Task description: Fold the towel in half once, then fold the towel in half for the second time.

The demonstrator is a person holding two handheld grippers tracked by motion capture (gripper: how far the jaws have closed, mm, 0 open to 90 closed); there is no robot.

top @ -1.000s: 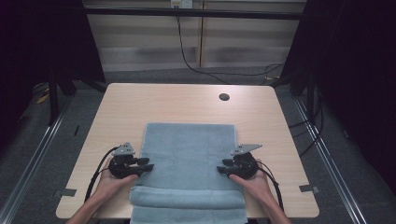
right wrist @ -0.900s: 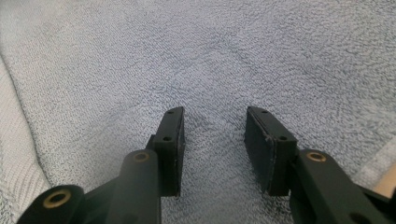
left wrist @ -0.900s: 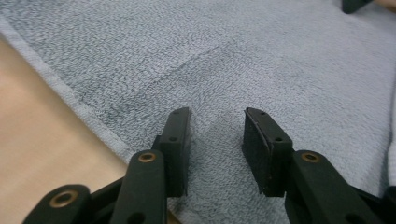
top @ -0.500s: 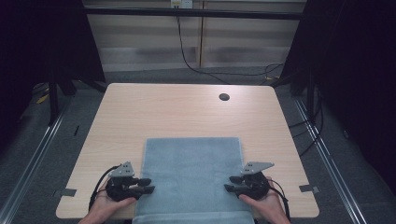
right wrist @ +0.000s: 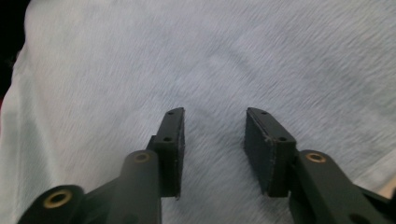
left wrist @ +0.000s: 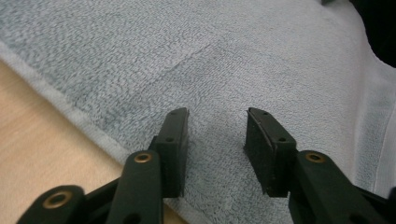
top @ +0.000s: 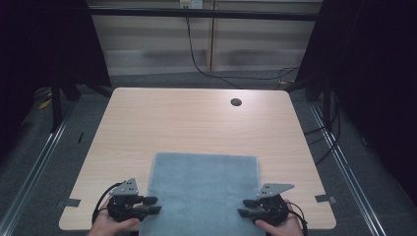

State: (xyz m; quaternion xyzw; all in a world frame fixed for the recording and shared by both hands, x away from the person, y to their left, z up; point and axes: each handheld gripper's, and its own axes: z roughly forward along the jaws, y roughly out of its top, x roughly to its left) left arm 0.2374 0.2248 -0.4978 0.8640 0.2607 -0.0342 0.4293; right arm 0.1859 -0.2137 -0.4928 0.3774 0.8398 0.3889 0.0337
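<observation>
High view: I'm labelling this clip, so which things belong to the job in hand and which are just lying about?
In the job:
- blue-grey towel, flat at the table's near edge
- left gripper, at its left side
- right gripper, at its right side

Lying about:
- table's round cable hole
- black cable behind the table

One grey-blue terry towel lies at the near edge of one light wooden table; two black two-jaw grippers.
</observation>
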